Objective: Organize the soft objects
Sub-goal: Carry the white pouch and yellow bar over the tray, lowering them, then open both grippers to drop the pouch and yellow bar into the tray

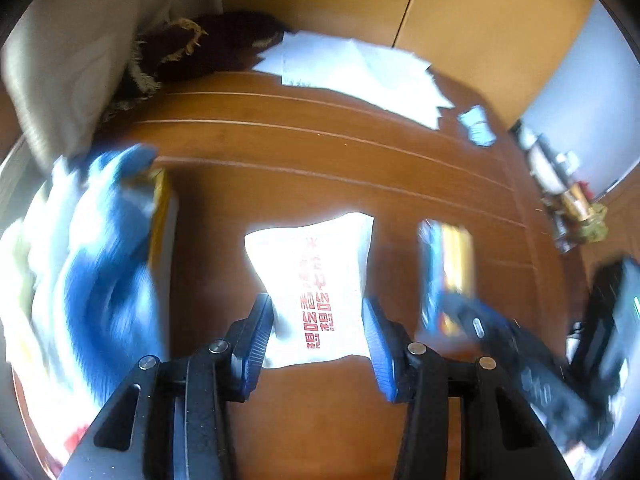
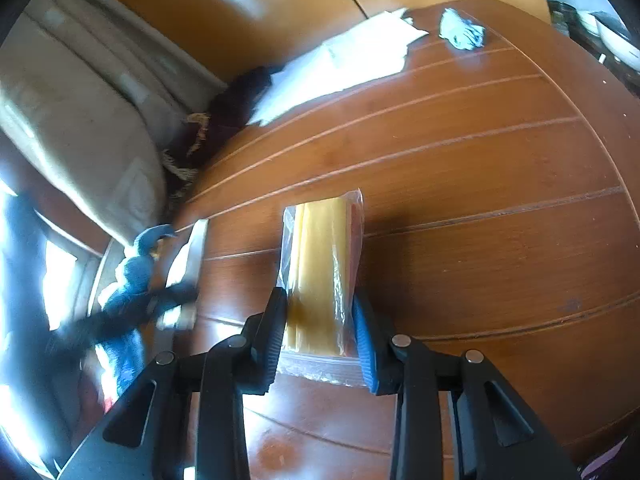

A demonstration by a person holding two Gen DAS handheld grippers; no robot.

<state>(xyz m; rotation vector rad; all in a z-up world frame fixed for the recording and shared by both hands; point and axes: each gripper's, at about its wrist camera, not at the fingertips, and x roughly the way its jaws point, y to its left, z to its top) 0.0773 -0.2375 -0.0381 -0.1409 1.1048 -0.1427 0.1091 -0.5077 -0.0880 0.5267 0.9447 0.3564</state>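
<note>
In the left wrist view my left gripper is shut on a white soft pouch with red print and holds it above the wooden table. In the right wrist view my right gripper is shut on a clear bag of yellow sponge cloths over the table. The right gripper and its bag also show blurred at the right of the left wrist view. A box at the left holds a blue cloth and other soft things; it also shows in the right wrist view.
White papers and a small blue-white packet lie at the table's far side. A dark fringed cloth and a beige cushion sit at the back left. Bottles and clutter stand at the right.
</note>
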